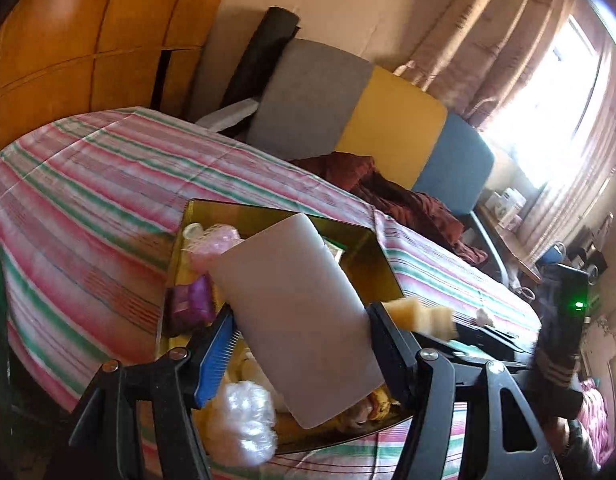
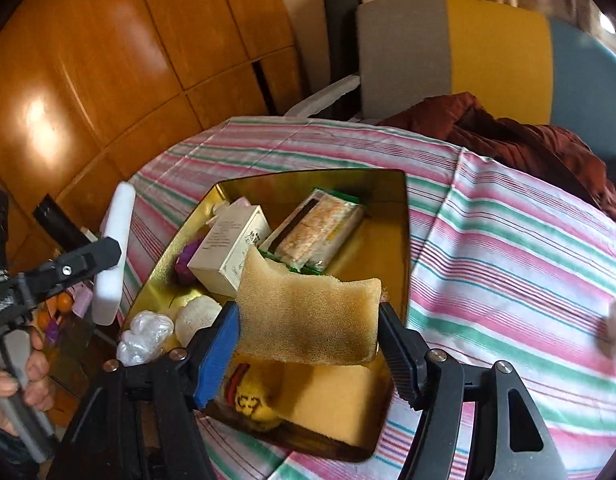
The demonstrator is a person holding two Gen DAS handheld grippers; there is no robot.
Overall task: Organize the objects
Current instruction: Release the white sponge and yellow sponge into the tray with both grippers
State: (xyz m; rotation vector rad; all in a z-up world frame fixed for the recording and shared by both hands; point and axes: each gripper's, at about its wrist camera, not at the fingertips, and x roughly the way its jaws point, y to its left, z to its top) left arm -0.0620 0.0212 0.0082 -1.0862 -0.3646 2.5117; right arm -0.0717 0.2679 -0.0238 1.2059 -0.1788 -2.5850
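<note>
My left gripper (image 1: 302, 316) is shut on a white foam slab (image 1: 296, 312), tilted over the open gold tin (image 1: 372, 256). In the right wrist view the same white foam slab (image 2: 112, 256) shows edge-on at the tin's left side. My right gripper (image 2: 308, 312) is shut on a tan sponge (image 2: 308, 312), hanging above the gold tin (image 2: 388, 240). In the tin lie a white carton (image 2: 232, 252), a snack packet (image 2: 320, 228), a purple item (image 2: 186, 264), crumpled clear plastic (image 2: 144, 336), a yellow toy (image 2: 256, 400) and a yellow sponge (image 2: 332, 404). The tan sponge (image 1: 420, 316) also shows at the right of the left wrist view.
The tin stands on a striped tablecloth (image 2: 508, 248). Behind the table are a chair with a grey, yellow and blue back (image 2: 488, 48), a maroon cloth (image 2: 508, 132) and wooden cabinet doors (image 2: 88, 60). A hand (image 2: 12, 380) grips the left tool's handle. Curtains and a bright window (image 1: 548, 80) are at the right.
</note>
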